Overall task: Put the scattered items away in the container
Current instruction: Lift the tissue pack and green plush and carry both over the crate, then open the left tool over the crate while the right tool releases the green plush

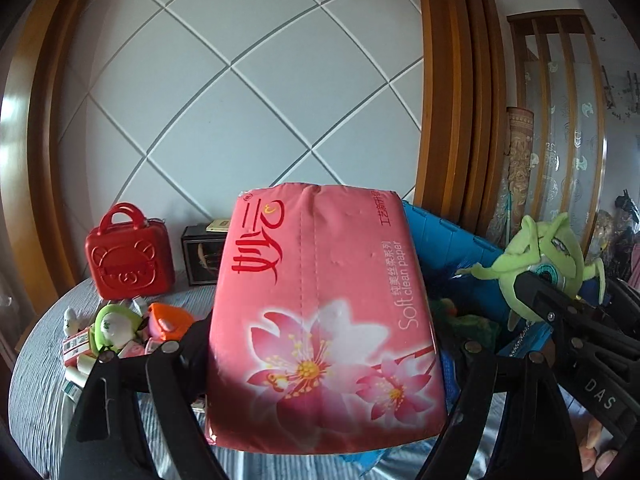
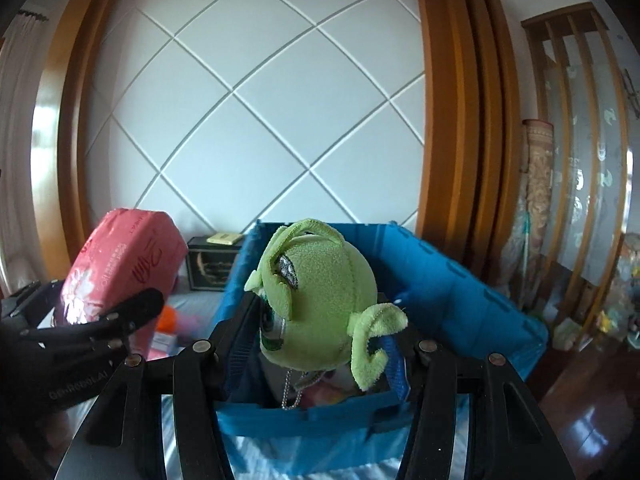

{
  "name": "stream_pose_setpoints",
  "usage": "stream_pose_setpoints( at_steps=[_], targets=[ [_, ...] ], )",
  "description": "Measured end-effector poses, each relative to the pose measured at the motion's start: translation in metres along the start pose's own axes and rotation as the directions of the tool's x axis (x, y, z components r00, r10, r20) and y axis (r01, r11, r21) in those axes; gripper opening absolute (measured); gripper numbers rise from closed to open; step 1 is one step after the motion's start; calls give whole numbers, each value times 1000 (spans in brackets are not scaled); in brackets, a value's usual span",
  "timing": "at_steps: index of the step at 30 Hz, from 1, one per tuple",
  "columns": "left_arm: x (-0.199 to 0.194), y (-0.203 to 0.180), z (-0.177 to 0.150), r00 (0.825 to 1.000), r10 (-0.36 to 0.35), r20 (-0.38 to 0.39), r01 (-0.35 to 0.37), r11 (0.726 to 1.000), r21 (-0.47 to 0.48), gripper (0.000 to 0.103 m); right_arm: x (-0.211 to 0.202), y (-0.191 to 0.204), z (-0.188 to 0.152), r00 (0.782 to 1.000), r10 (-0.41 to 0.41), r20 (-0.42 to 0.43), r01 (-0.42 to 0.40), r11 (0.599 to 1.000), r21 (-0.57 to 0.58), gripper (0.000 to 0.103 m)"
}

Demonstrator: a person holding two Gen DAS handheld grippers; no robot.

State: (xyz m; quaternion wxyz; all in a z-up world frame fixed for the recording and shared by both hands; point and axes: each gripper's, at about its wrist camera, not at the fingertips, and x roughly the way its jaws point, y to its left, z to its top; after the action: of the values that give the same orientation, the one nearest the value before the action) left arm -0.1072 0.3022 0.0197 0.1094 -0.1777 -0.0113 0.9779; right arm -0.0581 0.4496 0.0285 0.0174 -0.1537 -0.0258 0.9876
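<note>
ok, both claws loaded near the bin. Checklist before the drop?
1. Left claw grips tissue pack: ok, pack is clamped between the fingers.
2. Right claw grips green plush: ok, held at its lower half.
3. Plush over blue bin: ok in the right wrist view, with the bin opening directly below it.
4. Pack over bin: not ok, it sits left of the bin wall.
5. Room in bin: cannot tell, since the plush hides most of the inside.
6. Claws clear of each other: ok, though they are close side by side.
</note>
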Motion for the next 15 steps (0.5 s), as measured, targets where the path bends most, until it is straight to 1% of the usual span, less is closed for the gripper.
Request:
stream_pose_setpoints(
  at_steps=[2,3,5,7,9,11,15],
  targets=[
    [16,-27,4,1000,12,-13,-12,1000,-2,84,11,-36,3,1000,-11,-14,11,1000,-11,55],
    [26,-40,5,999,16,-35,-16,1000,-2,84,20,-52,3,999,-16,-28,15,1000,-20,55],
    [48,-62,4,994,18,-104,-18,1000,4,84,34,-77,2,997,-12,-71,10,999,-30,55],
    [70,-80,-1,983,30,-180,-26,999,21,84,54,-98,-1,993,5,-116,-9,999,-34,55],
    [91,-94,-8,965,48,-256,-38,998,44,84,71,-112,-6,988,9,-155,-15,999,-33,55],
    [109,-102,-14,943,53,-330,-38,998,53,84,87,-121,-13,981,21,-195,-25,1000,-17,55],
    [132,-106,-25,897,46,-439,-30,999,43,84,120,-132,-24,960,48,-275,-46,999,16,55]
  ],
)
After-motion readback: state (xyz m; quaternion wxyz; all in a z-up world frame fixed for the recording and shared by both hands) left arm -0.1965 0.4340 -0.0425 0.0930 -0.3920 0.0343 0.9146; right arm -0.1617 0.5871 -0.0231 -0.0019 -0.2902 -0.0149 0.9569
